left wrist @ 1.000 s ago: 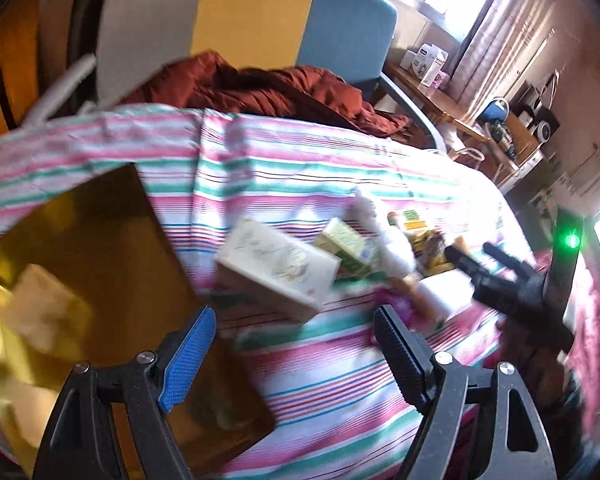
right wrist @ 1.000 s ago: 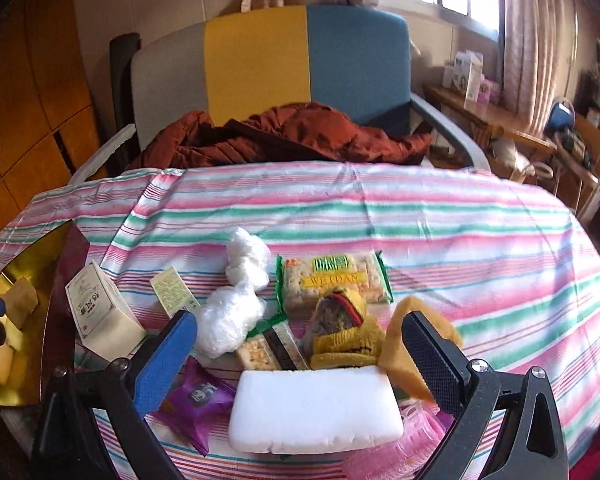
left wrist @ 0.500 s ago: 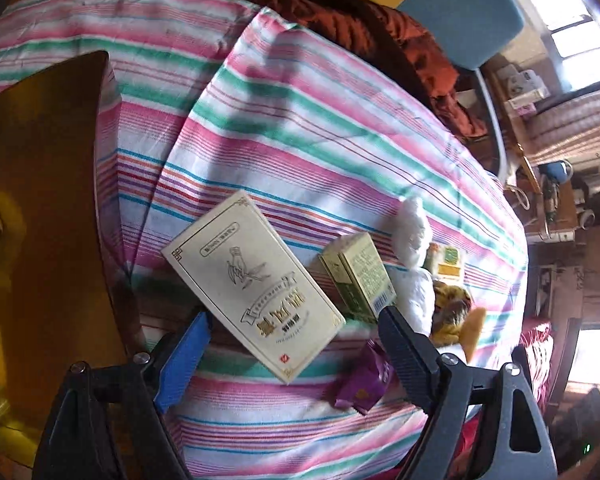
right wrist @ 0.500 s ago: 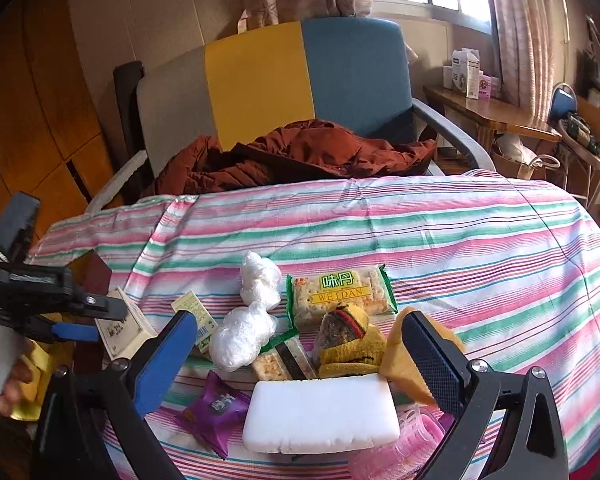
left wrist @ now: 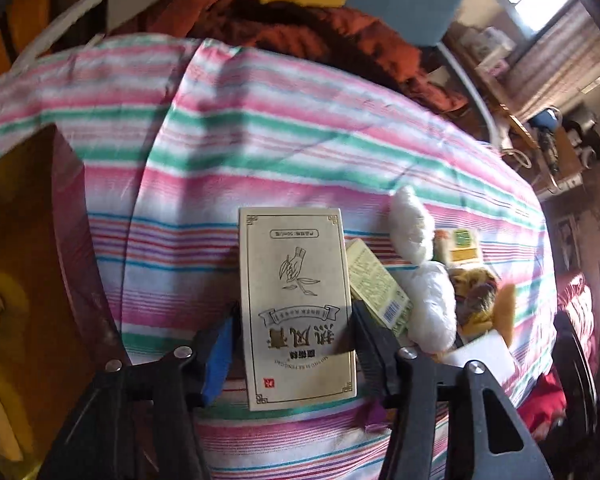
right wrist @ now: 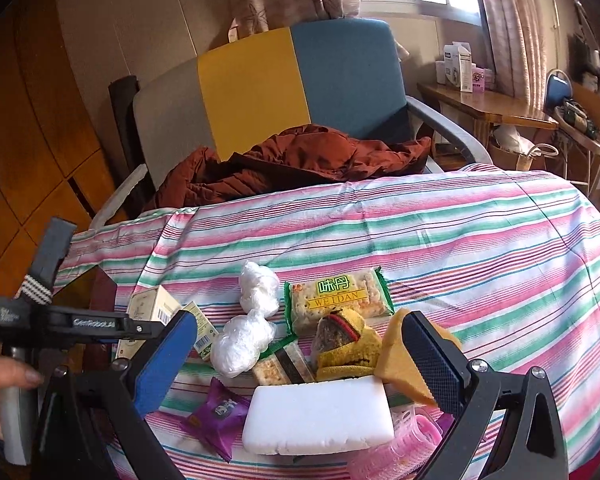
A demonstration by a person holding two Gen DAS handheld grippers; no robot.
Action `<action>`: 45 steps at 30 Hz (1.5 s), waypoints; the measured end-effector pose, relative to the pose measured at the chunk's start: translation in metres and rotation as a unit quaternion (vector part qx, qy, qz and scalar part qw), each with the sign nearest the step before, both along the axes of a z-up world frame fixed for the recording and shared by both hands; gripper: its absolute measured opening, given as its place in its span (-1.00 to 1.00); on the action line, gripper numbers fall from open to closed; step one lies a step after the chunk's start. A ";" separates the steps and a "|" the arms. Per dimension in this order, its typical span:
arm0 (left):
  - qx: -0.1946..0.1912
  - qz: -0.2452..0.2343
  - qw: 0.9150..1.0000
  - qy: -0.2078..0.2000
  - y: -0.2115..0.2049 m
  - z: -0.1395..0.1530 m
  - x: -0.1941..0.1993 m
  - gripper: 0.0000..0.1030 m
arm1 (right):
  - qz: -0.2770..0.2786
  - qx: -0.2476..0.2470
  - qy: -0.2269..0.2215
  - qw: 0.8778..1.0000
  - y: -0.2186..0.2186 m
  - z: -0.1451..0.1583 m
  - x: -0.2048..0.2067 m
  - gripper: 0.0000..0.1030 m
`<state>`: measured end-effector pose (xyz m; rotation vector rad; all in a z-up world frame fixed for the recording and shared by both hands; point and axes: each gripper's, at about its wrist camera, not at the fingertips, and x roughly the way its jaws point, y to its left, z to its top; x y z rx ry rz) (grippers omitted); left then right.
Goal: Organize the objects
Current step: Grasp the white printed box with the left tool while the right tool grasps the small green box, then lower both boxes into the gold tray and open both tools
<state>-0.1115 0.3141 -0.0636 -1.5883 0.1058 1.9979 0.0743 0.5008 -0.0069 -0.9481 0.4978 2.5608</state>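
A cream box with a printed hand and leaf (left wrist: 292, 264) lies on the striped tablecloth (left wrist: 300, 140). My left gripper (left wrist: 295, 312) points down over it. Its jaws are closing, the box is between them, and both pads touch its long sides. In the right wrist view the same box (right wrist: 148, 304) shows at the left behind the left gripper's fingers (right wrist: 152, 326), with a person's hand (right wrist: 0, 380) on the handle. My right gripper (right wrist: 300, 332) hangs open above a white foam block (right wrist: 318, 416), holding nothing.
A gold tray (left wrist: 28, 240) holding yellow pieces lies left of the box. Right of it are a small green box (left wrist: 376, 284), white plastic bundles (right wrist: 256, 284), a cracker packet (right wrist: 336, 294), a purple sachet (right wrist: 216, 412), a yellow knit item (right wrist: 348, 344) and an orange sponge (right wrist: 400, 360). A chair with a rust jacket (right wrist: 300, 156) stands behind.
My left gripper came down over the cream box and turned in line with it, and its jaws narrowed onto the box's sides. The right gripper hardly moved and tilted up slightly.
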 end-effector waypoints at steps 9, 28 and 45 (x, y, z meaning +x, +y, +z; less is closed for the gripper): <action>0.088 -0.042 0.991 0.086 -0.065 0.061 0.044 0.07 | 0.115 0.014 -0.032 0.993 -0.044 -0.007 -0.026 0.75; 0.114 0.164 0.971 0.130 -0.289 0.078 0.025 0.07 | 0.228 0.103 -0.260 0.933 -0.096 -0.083 -0.166 -0.42; 0.015 0.251 0.946 0.204 -0.338 0.067 -0.036 0.23 | 0.326 0.023 -0.069 0.943 -0.219 0.030 -0.140 -0.40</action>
